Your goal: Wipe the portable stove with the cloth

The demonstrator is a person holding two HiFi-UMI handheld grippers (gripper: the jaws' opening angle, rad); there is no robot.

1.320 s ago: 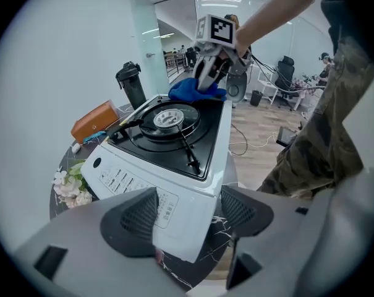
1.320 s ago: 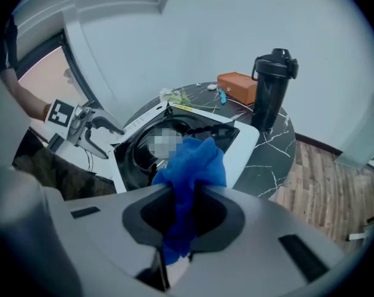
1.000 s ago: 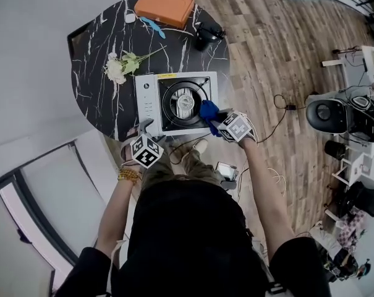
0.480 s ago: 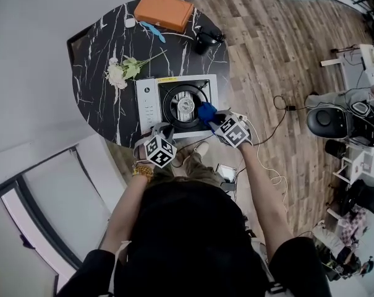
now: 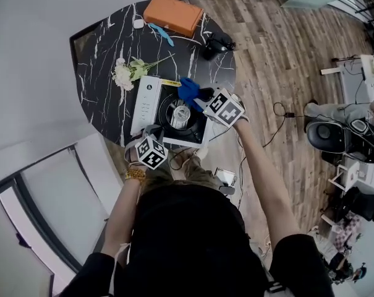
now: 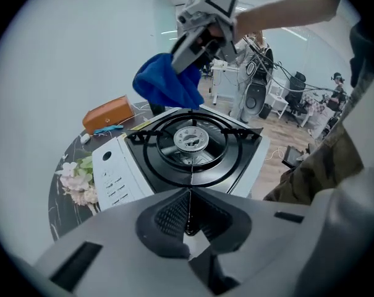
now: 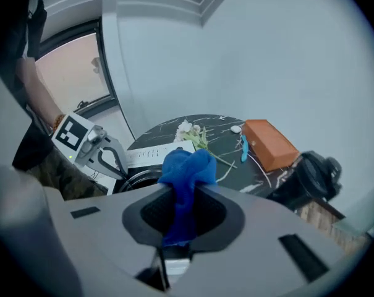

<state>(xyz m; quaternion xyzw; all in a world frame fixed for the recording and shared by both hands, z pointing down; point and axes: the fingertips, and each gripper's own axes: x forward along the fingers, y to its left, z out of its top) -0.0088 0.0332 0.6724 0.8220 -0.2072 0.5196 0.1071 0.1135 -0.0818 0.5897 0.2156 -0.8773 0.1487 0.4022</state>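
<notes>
A: Right gripper [image 7: 182, 208] clamped on the blue cloth [image 7: 187, 166]; it's held above the portable stove [image 5: 148, 101], over the far edge!
B: Left gripper [image 6: 188, 195] at the near edge; jaws just been closing, now together, nothing between.

Stove [image 5: 146, 101]: sitting skewed on the black marble table [image 5: 100, 73], centre of the frame.
Right gripper [image 5: 199, 98]: hanging over the stove's upper edge, gripping the blue cloth [image 5: 188, 90].
Left gripper [image 5: 153, 130]: pointing at the stove's lower edge.
Flowers [image 5: 126, 73]: lying just left of the stove.
Orange box [image 5: 173, 14]: lying at the table's top rim.
</notes>
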